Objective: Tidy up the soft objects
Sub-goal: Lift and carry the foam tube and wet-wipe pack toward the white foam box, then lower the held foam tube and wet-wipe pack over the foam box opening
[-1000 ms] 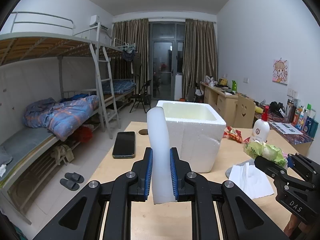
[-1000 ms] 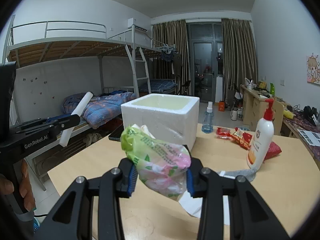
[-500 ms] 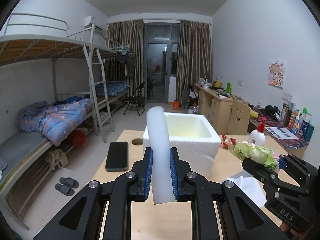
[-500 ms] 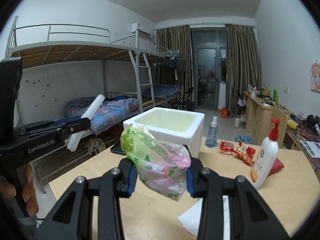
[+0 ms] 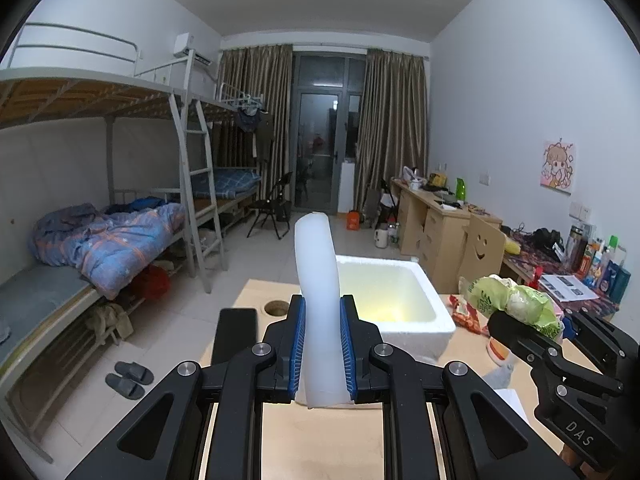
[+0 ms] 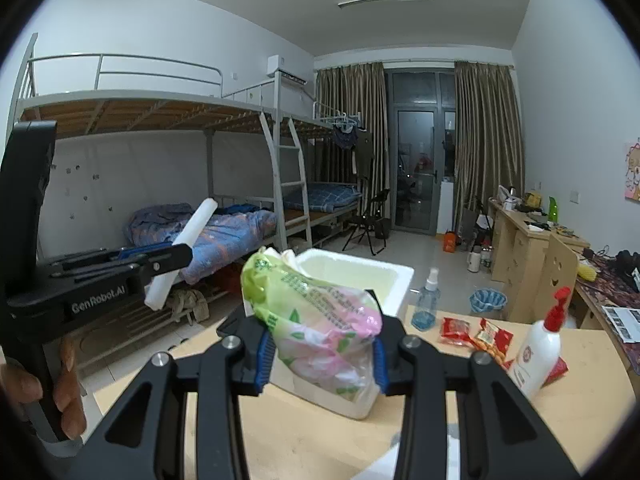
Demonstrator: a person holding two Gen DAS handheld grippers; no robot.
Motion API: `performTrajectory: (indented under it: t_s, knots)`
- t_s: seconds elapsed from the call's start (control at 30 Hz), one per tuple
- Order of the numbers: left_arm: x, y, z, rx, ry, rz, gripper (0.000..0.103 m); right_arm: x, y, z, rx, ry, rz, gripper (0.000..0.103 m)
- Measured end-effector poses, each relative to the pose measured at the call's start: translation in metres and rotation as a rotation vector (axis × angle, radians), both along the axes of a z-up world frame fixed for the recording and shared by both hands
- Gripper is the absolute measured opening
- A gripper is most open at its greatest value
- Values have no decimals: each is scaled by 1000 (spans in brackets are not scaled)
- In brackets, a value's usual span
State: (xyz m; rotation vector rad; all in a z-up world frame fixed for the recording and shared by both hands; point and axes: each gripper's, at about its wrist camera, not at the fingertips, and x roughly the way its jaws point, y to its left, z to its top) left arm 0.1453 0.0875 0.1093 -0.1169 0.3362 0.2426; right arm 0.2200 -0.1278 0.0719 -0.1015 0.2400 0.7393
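My left gripper [image 5: 322,354] is shut on a white foam tube [image 5: 318,280] that stands up and bends slightly over the open white foam box [image 5: 404,320]. From the right wrist view the left gripper [image 6: 160,258] shows at the left with the foam tube [image 6: 188,244] slanting through it. My right gripper [image 6: 322,354] is shut on a green and pink tissue pack [image 6: 320,324], held above the table in front of the foam box [image 6: 394,280]. In the left wrist view the right gripper [image 5: 532,332] with the tissue pack [image 5: 512,300] is at the right.
A black phone [image 5: 234,334] lies left of the box on the wooden table [image 5: 320,440]. A lotion pump bottle [image 6: 538,348], red snack packets [image 6: 476,332], a small spray bottle [image 6: 428,302] and white tissue sit on the right. A person's hand [image 6: 60,384] holds the left gripper.
Both grippers have risen with their loads, so the foam box now sits lower in both views and its inside shows.
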Motion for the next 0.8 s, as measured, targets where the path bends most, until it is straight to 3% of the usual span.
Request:
performTrajectory:
  t_s: [0.43,0.8]
  knots:
    - [41,7,14,5,8,-50,18,27,15,5,-3,12,26,44]
    - [98,11,12,11,73,-93,18,71,19,10,-6,63,46,44]
